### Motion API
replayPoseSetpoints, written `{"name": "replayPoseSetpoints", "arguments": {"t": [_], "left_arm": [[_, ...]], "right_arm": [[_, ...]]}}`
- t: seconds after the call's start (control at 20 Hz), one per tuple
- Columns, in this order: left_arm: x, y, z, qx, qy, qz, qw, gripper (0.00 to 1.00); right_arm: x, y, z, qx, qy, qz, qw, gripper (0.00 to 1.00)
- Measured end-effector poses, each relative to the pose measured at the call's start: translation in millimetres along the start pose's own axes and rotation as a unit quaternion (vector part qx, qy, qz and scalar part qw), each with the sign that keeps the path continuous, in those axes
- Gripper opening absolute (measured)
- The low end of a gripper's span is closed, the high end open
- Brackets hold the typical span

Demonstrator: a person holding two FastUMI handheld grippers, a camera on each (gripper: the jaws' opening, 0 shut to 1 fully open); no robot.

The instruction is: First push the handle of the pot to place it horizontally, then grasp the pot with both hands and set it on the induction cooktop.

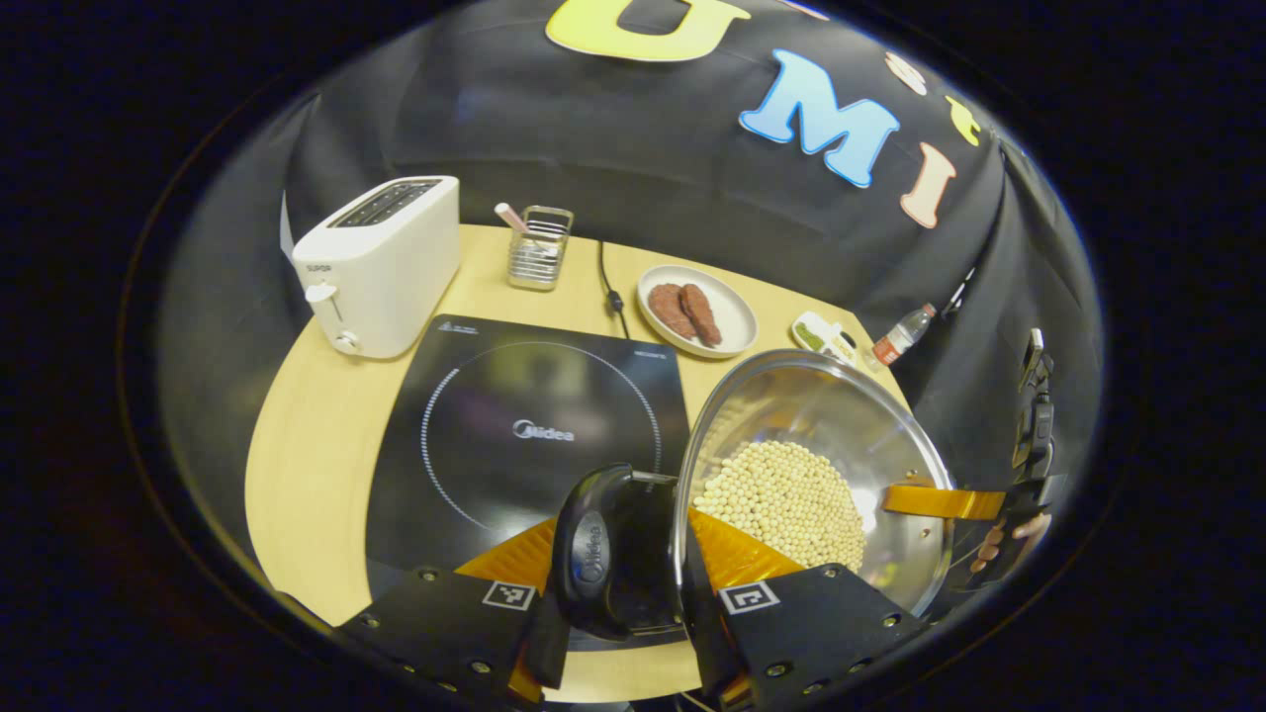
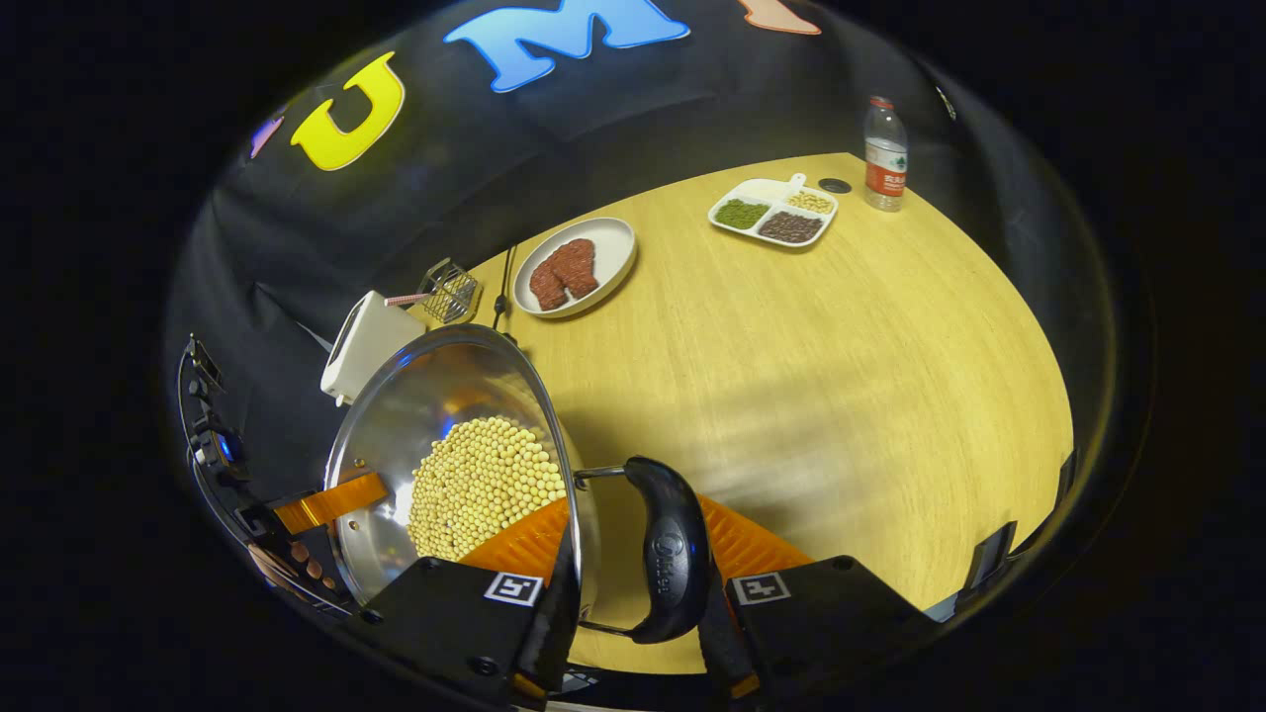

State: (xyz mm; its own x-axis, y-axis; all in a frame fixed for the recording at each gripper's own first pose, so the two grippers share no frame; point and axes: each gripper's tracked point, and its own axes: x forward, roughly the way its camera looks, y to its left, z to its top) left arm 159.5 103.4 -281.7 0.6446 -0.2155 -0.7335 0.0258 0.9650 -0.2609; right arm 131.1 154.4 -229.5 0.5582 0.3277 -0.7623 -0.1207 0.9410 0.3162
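My left gripper point(image 1: 625, 603) is closed on one black side handle point(image 1: 605, 552) of the pot point(image 1: 817, 475), and my right gripper point(image 2: 633, 605) clamps the opposite handle point(image 2: 669, 562). The pot, holding pale yellow beans point(image 2: 483, 485), sits tilted just right of the induction cooktop point(image 1: 524, 425). Behind the pot, a white plate point(image 1: 698, 311) holds two meat pieces point(image 1: 684, 311).

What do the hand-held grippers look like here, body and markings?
Left hand-held gripper: two black, flat, angular finger blocks with screw heads along the edges, each carrying a small square black-and-white fiducial tag; ribbed orange surfaces sit behind them. Right hand-held gripper: same build, same tags. The other unit, seen far off in each view, looks like a black frame. No sleeves are discernible.
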Motion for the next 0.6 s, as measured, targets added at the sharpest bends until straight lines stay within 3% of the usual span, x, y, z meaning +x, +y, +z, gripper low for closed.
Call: {"name": "replayPoseSetpoints", "arguments": {"t": [0.3,0.35,0.4,0.6], "left_arm": [[6,69,15,-0.018,-0.013,0.024,0.999,0.56],[7,78,19,-0.017,-0.016,0.027,0.999,0.48],[10,87,22,-0.016,-0.019,0.03,0.999,0.52],[21,122,29,-0.026,-0.038,0.028,0.999,0.49]], "right_arm": [[42,52,3,-0.004,0.012,0.02,1.0,0.52],[50,60,4,-0.003,0.014,0.023,1.0,0.52],[57,67,5,-0.001,0.018,0.026,0.999,0.55],[80,92,8,0.006,0.027,0.036,0.999,0.51]]}}
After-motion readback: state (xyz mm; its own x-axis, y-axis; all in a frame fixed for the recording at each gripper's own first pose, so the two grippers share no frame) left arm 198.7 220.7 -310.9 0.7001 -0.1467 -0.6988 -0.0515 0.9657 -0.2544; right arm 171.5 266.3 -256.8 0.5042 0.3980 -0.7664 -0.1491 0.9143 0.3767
